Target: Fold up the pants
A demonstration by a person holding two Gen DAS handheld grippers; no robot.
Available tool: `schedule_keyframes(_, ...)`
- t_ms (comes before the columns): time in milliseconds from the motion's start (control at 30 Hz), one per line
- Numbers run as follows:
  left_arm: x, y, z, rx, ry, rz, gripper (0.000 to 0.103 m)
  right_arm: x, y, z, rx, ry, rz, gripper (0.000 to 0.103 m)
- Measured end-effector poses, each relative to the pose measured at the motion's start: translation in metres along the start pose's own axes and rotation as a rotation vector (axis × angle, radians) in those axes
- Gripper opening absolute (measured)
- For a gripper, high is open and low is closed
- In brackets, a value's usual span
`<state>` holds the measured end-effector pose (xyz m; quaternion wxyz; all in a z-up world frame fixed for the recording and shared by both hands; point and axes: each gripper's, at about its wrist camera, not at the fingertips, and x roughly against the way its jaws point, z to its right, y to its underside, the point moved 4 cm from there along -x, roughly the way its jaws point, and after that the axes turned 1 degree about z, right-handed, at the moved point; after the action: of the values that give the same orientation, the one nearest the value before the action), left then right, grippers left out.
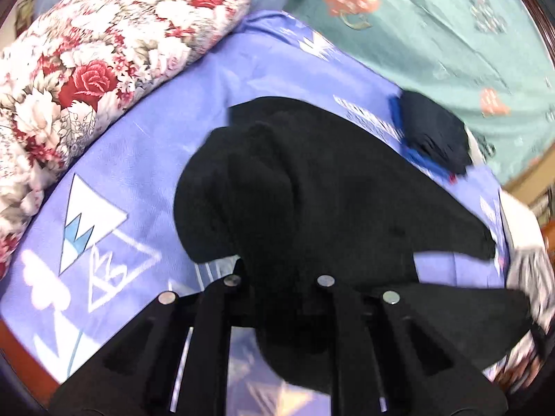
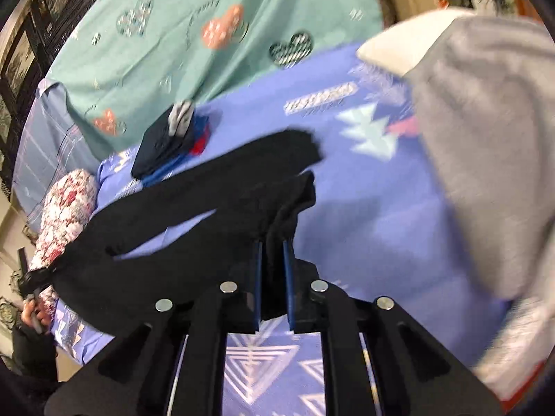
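Pants lifted for fold, both grippers clamped on cloth
Black pants hang over the purple sheet, right gripper and left gripper each pinching fabric, likely to carry one end across; folded clothes lie beyond

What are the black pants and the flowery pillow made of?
The pants look like soft, matte knit cloth, maybe fleece or cotton: they drape limply from the right gripper, bunch in folds and show no shine. The pillow looks like printed woven cotton over stuffing: a flat rose print on a plump, rounded shape. Blur hides any weave, so both are guesses.
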<state>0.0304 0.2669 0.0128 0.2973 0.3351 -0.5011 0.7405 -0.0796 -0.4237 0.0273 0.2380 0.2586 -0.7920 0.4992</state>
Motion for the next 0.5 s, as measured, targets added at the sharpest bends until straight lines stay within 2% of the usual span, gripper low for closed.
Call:
schedule_keyframes(33,-0.001,0.009,0.001,-0.003,-0.022,-0.036,0.019,0.009,-0.005,0.008,-0.005,0.022,-0.001,0.003)
schedule_keyframes(67,-0.005,0.018,-0.005,0.000,-0.053,-0.085,0.024,0.014,-0.008,0.016,-0.002,0.052,-0.014,0.003)
schedule_keyframes(100,-0.018,0.028,-0.011,0.005,-0.089,-0.157,0.045,0.014,-0.010,0.031,0.002,0.119,-0.042,0.003)
schedule_keyframes(133,-0.028,0.038,-0.019,0.014,-0.108,-0.214,0.062,0.011,-0.009,0.046,-0.013,0.169,-0.064,0.003)
schedule_keyframes(167,-0.038,0.050,-0.030,0.029,-0.137,-0.270,0.063,0.002,-0.004,0.061,-0.021,0.217,-0.107,0.003)
schedule_keyframes(200,-0.040,0.057,-0.038,0.045,-0.143,-0.292,0.063,-0.006,0.002,0.072,-0.031,0.253,-0.133,0.005)
schedule_keyframes(267,-0.032,0.065,-0.050,0.075,-0.123,-0.295,0.071,-0.016,0.014,0.075,-0.030,0.283,-0.153,0.006)
schedule_keyframes(300,-0.022,0.064,-0.057,0.087,-0.133,-0.270,0.078,-0.018,0.017,0.070,-0.022,0.255,-0.152,0.007)
schedule_keyframes(333,-0.011,0.062,-0.061,0.091,-0.144,-0.239,0.080,-0.019,0.021,0.057,0.003,0.224,-0.147,0.008)
schedule_keyframes(433,0.011,0.051,-0.051,0.046,-0.165,-0.155,0.084,-0.023,0.032,0.007,0.117,0.103,-0.141,0.032)
schedule_keyframes(500,0.008,0.044,-0.028,-0.023,-0.155,-0.131,0.085,-0.032,0.040,-0.028,0.204,0.054,-0.159,0.036)
